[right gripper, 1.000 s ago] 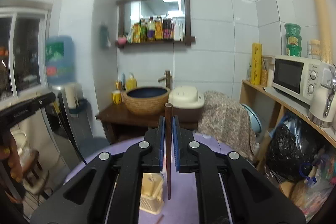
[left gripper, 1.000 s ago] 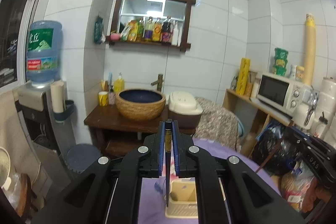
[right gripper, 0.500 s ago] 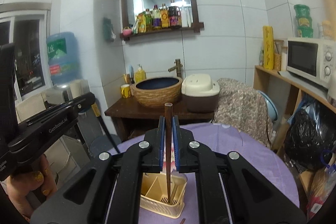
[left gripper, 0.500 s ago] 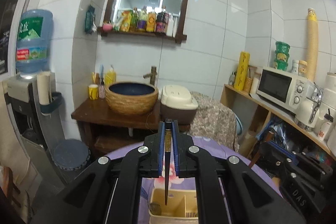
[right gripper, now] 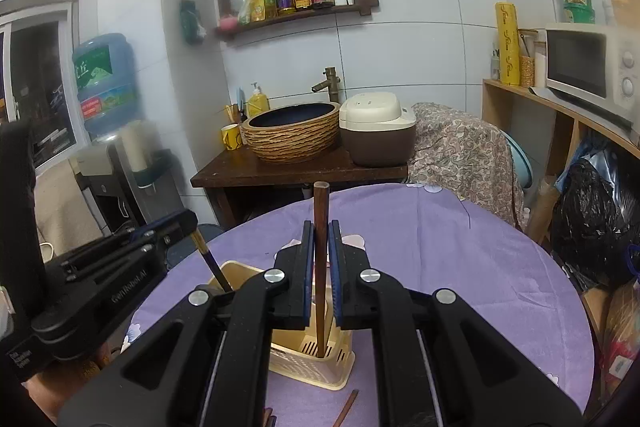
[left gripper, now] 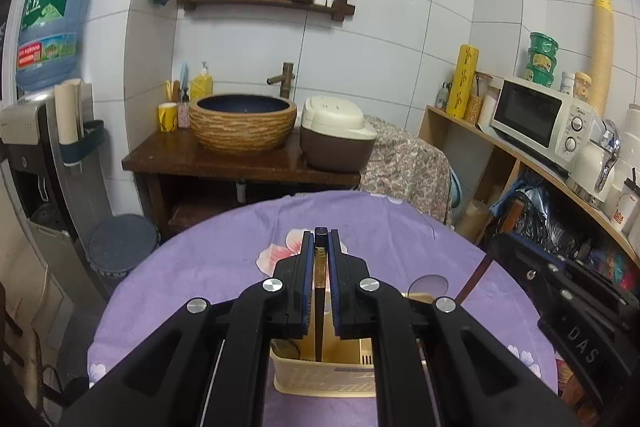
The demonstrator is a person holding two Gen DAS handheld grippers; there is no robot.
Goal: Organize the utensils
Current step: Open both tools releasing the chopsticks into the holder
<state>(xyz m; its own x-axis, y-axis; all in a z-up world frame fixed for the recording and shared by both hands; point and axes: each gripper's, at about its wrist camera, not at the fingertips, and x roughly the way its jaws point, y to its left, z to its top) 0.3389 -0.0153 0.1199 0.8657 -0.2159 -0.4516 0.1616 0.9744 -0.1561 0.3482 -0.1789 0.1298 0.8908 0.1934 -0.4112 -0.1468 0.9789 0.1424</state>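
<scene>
A cream plastic utensil holder (left gripper: pixel 320 373) stands on the purple tablecloth (left gripper: pixel 208 267). My left gripper (left gripper: pixel 321 247) is shut on a dark chopstick (left gripper: pixel 319 323) that hangs upright with its tip inside the holder. My right gripper (right gripper: pixel 321 239) is shut on a brown wooden chopstick (right gripper: pixel 320 211), upright, with its tip down in a slotted compartment of the holder (right gripper: pixel 316 367). The left gripper with its chopstick (right gripper: pixel 208 259) shows at the left of the right wrist view. The right gripper's body (left gripper: pixel 560 291) shows at the right of the left wrist view.
More brown chopsticks (right gripper: pixel 346 407) lie on the cloth in front of the holder. Behind the round table are a wooden stand with a woven basin (left gripper: pixel 243 123) and a rice cooker (left gripper: pixel 336 135), a water dispenser (left gripper: pixel 44 107) at left and a shelf with a microwave (left gripper: pixel 540 119) at right.
Both grippers have come down toward the table. Each chopstick's tip has gone from above the holder into it.
</scene>
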